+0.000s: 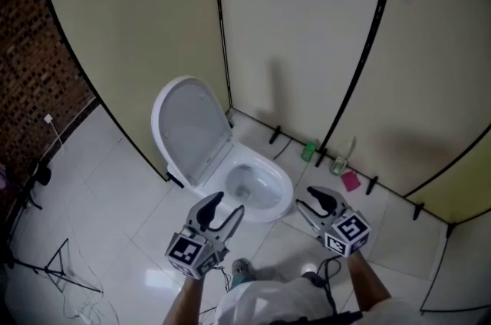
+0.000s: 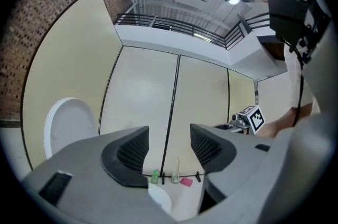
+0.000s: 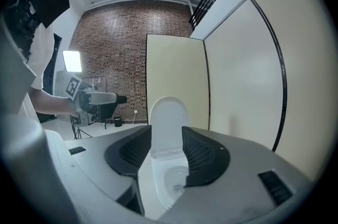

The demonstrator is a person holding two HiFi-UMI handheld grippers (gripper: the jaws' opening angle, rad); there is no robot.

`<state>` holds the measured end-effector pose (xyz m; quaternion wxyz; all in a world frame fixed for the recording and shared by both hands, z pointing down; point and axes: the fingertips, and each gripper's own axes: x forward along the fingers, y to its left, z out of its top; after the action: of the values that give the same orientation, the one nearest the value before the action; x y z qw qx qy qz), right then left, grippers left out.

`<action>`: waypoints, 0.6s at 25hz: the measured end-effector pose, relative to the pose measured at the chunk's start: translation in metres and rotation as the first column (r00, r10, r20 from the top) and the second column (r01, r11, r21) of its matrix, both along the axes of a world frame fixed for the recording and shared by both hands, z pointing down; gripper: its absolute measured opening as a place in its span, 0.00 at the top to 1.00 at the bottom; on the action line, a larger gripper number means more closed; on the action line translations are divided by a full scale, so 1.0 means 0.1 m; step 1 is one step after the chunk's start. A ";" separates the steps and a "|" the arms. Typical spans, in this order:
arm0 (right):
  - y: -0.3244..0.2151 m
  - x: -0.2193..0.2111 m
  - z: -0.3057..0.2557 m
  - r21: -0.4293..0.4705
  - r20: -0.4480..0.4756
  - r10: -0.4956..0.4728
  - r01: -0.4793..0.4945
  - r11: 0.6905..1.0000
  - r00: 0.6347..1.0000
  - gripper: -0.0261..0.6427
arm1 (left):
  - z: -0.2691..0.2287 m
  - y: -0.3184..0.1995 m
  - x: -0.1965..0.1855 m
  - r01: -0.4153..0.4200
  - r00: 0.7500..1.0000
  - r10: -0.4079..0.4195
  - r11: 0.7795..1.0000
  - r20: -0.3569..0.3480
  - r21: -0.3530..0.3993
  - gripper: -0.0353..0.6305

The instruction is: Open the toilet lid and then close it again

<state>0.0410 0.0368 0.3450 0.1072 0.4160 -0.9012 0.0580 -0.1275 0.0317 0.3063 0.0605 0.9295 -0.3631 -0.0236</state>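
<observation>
Fingers (image 2: 127,154) of left gripper (image 1: 230,202) and right gripper (image 1: 304,198) stand partly spread, pinching nothing. Toilet lid (image 1: 188,130) is raised, long axis upright, directly beyond the bowl (image 1: 257,189); left gripper appears nearer.

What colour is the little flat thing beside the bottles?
The little flat thing is pink, best in the head view.

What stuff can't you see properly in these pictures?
- Head view: the green bottle has a label too small to read, and the pink thing is too small to identify.
- Head view: whatever sits behind the raised toilet lid is hidden by it.
- Left gripper view: the toilet bowl is mostly hidden by the left gripper.
</observation>
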 end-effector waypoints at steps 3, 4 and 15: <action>-0.02 -0.19 -0.01 0.005 0.008 0.029 -0.030 1.000 1.000 0.69 | 0.10 -0.10 -0.26 -0.002 1.000 0.002 1.000 0.030 -0.003 0.59; -0.01 -0.25 0.01 0.003 0.012 0.044 -0.044 0.999 0.999 0.69 | 0.14 -0.14 -0.35 -0.003 0.999 0.003 1.000 0.038 -0.005 0.59; 0.33 -0.80 0.14 0.024 0.037 0.175 -0.176 0.984 0.984 0.69 | 0.53 -0.21 -1.44 0.051 0.994 -0.045 0.997 0.096 -0.061 0.59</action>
<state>-0.0392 0.0701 0.3593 0.0804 0.4943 -0.8633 0.0619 -0.2711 0.0111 0.3593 0.0722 0.9181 -0.3885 0.0303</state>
